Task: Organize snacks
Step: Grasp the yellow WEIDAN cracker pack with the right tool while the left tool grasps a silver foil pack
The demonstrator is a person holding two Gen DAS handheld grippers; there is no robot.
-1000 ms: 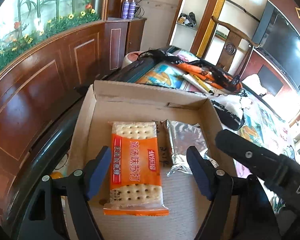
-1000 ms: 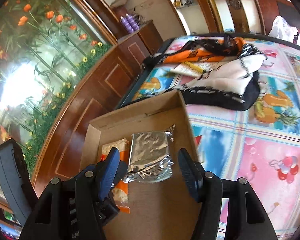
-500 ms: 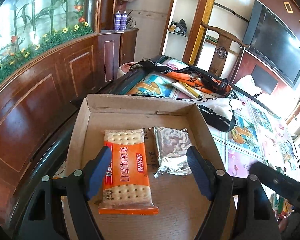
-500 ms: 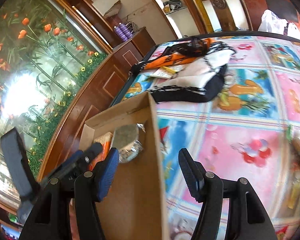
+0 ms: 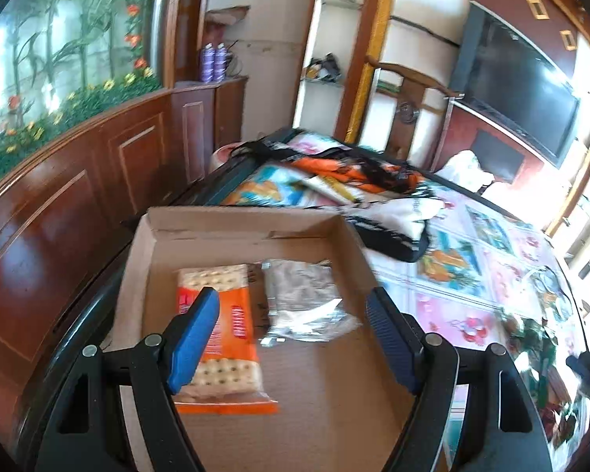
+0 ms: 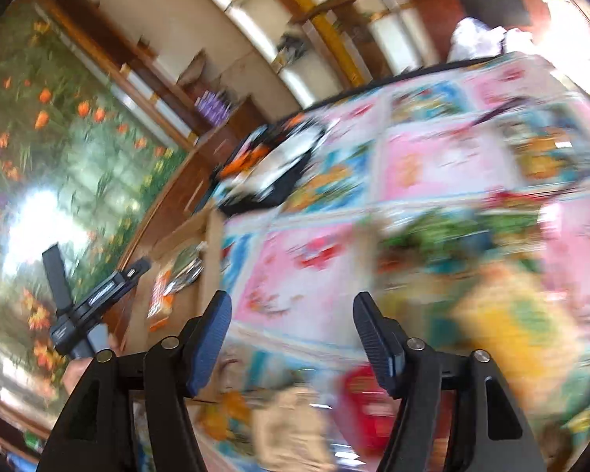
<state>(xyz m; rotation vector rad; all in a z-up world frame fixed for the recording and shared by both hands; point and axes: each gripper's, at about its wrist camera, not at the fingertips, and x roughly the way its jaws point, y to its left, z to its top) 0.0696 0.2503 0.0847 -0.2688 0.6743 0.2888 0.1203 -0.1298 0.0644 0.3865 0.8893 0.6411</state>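
A shallow cardboard box (image 5: 232,220) sits on the table's left end. In it lie an orange cracker pack (image 5: 232,330) and a silver foil pack (image 5: 303,299), side by side. My left gripper (image 5: 295,338) is open and empty, hovering over the box's near part. My right gripper (image 6: 291,338) is open and empty, over the tablecloth right of the box (image 6: 210,259). The right wrist view is motion-blurred; a heap of loose snack packs (image 6: 491,259) shows ahead and below it. The left gripper shows there (image 6: 94,299) too.
A floral tablecloth (image 5: 472,275) covers the table. A black, white and orange bundle of cloth (image 5: 373,204) lies beyond the box. Loose snack packs (image 5: 539,354) lie at the table's right. A wooden panelled wall (image 5: 78,196) runs along the left.
My right gripper has swung right, away from the box and out over the tablecloth towards the loose snacks. My left gripper has drawn back a little over the box. Both stayed open.
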